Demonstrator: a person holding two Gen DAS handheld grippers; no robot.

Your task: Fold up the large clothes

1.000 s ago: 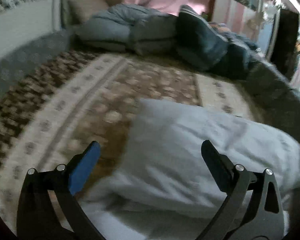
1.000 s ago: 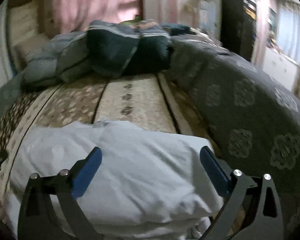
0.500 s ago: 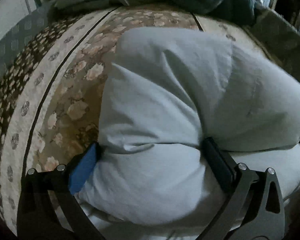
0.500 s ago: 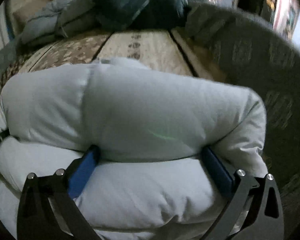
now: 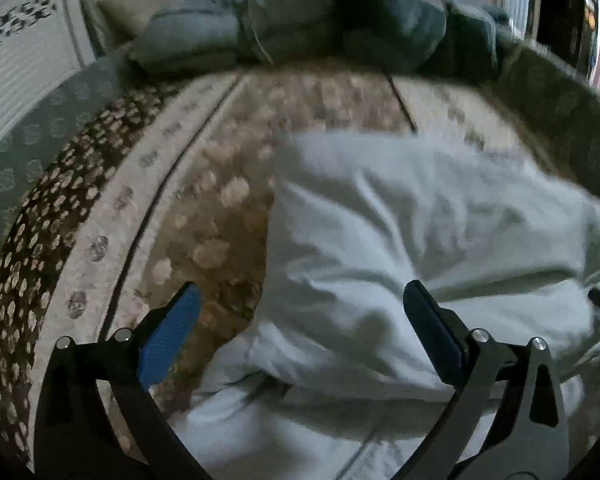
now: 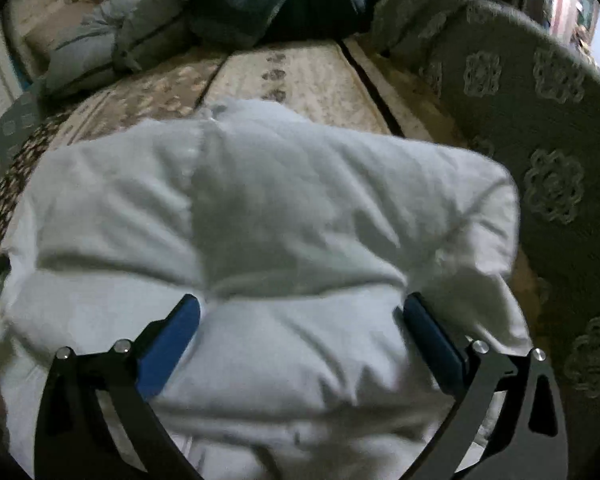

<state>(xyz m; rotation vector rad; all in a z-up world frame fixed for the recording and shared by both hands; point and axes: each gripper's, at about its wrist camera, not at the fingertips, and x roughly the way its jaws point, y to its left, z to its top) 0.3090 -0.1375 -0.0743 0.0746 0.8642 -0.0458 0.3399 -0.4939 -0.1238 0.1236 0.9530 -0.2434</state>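
Floral bedding (image 5: 204, 184) in browns and creams covers the wide bed, printed with pale blossoms and split by dark lengthwise stripes. On its left runs a strip of grey cloth with small pale motifs, and beyond that a white ribbed wall panel (image 5: 16, 68). At the head of the bed lies a heap of folded quilts (image 5: 308, 32), slate grey on the left and darker teal toward the right, soft and lumpy, with pink curtains faintly showing behind. Along the right side a thick grey blanket (image 6: 548, 152) rises in a curved ridge, patterned with raised rosette medallions.

Near the foot of the bed sits the white padded garment (image 6: 260, 216), puffy and quilted, doubled over on itself so an upper layer rests on a lower one, with soft creases across its top. It lies on the floral bedding, its right edge just beside the grey blanket.

From the left wrist view, the left gripper (image 5: 300, 320) is spread wide and grips nothing; its blue-padded finger (image 5: 168, 336) is over the floral cloth just off the garment's left edge, the dark one over the white fabric. From the right wrist view, the right gripper (image 6: 300, 328) is likewise spread wide, both fingers against the garment's upper fold, straddling the bulge without pinching it.
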